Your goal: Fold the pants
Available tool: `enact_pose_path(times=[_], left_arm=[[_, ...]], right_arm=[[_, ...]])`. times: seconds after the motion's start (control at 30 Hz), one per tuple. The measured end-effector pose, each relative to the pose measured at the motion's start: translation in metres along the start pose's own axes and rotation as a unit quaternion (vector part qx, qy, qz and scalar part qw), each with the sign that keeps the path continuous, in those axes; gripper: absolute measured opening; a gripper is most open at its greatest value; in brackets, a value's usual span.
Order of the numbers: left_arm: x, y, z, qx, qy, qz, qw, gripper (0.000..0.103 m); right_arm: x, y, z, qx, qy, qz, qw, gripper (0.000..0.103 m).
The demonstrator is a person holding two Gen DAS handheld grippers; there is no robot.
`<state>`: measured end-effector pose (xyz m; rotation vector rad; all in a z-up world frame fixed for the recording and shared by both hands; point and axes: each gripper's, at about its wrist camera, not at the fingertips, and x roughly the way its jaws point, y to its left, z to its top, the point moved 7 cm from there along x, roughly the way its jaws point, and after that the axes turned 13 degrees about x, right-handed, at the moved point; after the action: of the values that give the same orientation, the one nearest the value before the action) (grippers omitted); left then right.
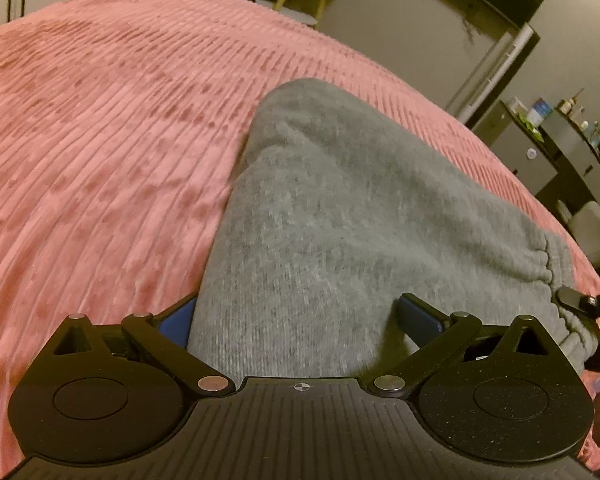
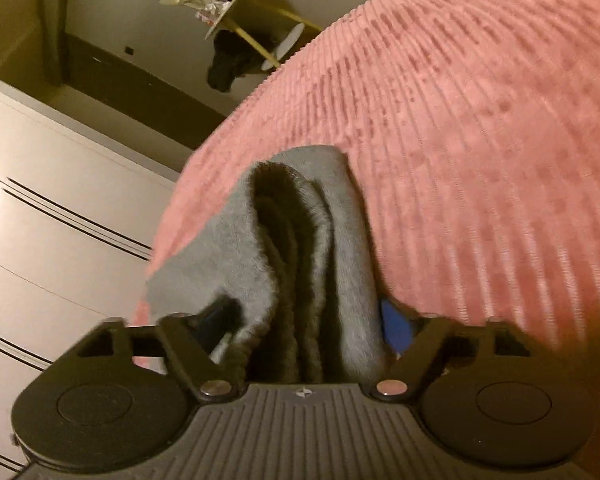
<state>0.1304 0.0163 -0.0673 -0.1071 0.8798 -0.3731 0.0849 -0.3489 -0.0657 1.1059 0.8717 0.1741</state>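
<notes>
Grey sweatpants (image 1: 340, 208) lie folded on a pink ribbed bedspread (image 1: 100, 140). My left gripper (image 1: 296, 320) has its blue-padded fingers wide apart around the near edge of the pants, with cloth bulging between them. The elastic waistband (image 1: 548, 256) shows at the right, next to the tip of the other gripper (image 1: 572, 300). In the right wrist view, my right gripper (image 2: 304, 320) holds several bunched layers of the grey pants (image 2: 300, 240) between its fingers, over the bedspread (image 2: 480, 140) near the bed's edge.
White drawers (image 2: 40, 220) stand beside the bed in the right wrist view. A small round side table (image 2: 244, 12) with items stands beyond the bed. A dark shelf with bottles (image 1: 560, 128) stands at the right in the left wrist view.
</notes>
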Motion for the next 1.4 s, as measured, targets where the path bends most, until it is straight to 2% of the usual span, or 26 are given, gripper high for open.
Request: enact_pose_path(times=[0.1,0.47,0.53,0.6,0.7,0.73,0.83,0.9,0.97,1.0,1.03,1.1,1.13,1.17,1.2,1.33,1.4], left_arm=[[0.003,-0.001,0.002,0.014,0.003,0.0,0.9999,0.103],[0.013,-0.002,0.007,0.022,0.001,-0.012,0.9997,0.103],[0.014,-0.003,0.008,0.025,-0.002,-0.013,0.9996,0.103],[0.013,-0.004,0.008,0.027,-0.007,-0.015,0.9995,0.102],[0.008,-0.004,0.009,0.025,-0.025,-0.032,0.9989,0.08],[0.006,-0.003,0.009,0.019,-0.03,-0.039,0.9986,0.079],[0.009,0.002,0.009,-0.005,-0.027,-0.048,0.9985,0.08],[0.014,0.0,0.01,-0.012,-0.022,-0.056,0.9981,0.092],[0.017,-0.004,0.012,-0.005,-0.02,-0.06,0.998,0.096],[0.018,-0.006,0.012,-0.003,-0.02,-0.055,0.9983,0.094],[0.019,-0.006,0.013,-0.002,-0.022,-0.055,0.9982,0.092],[0.017,-0.004,0.013,-0.006,-0.027,-0.052,0.9983,0.075],[0.016,-0.002,0.012,-0.013,-0.029,-0.054,0.998,0.071],[0.014,-0.001,0.012,-0.019,-0.033,-0.063,0.9972,0.059],[0.013,-0.001,0.012,-0.025,-0.036,-0.071,0.9965,0.053],[0.001,-0.006,0.015,-0.016,-0.064,-0.07,0.9954,0.041],[-0.008,-0.006,0.018,-0.029,-0.08,-0.082,0.993,0.037]], right_arm=[[0.008,0.001,0.002,0.005,0.004,0.007,1.0,0.066],[0.042,0.016,0.008,-0.015,0.031,-0.003,0.999,0.071],[0.042,0.016,0.006,-0.022,0.023,-0.003,0.999,0.068],[0.041,0.019,0.003,-0.03,0.015,-0.002,0.999,0.061],[0.038,0.021,-0.001,-0.024,0.013,0.006,1.0,0.057],[0.035,0.022,-0.004,-0.025,0.013,0.009,1.0,0.057],[0.032,0.018,-0.005,-0.015,0.016,0.008,1.0,0.059],[0.034,0.017,-0.003,-0.011,0.022,0.008,1.0,0.064],[0.038,0.019,-0.003,-0.019,0.029,0.008,0.999,0.066],[0.039,0.02,-0.004,-0.024,0.031,0.008,0.999,0.067],[0.042,0.02,-0.003,-0.025,0.03,0.007,0.999,0.067],[0.041,0.022,-0.004,-0.025,0.021,0.002,0.999,0.062],[0.04,0.025,-0.007,-0.037,0.013,-0.005,0.999,0.061],[0.038,0.028,-0.01,-0.048,0.006,-0.01,0.999,0.058],[0.037,0.032,-0.012,-0.056,0.0,-0.013,0.998,0.057],[0.028,0.048,-0.018,-0.059,-0.016,-0.004,0.998,0.054],[0.023,0.062,-0.021,-0.067,-0.02,0.009,0.998,0.053]])
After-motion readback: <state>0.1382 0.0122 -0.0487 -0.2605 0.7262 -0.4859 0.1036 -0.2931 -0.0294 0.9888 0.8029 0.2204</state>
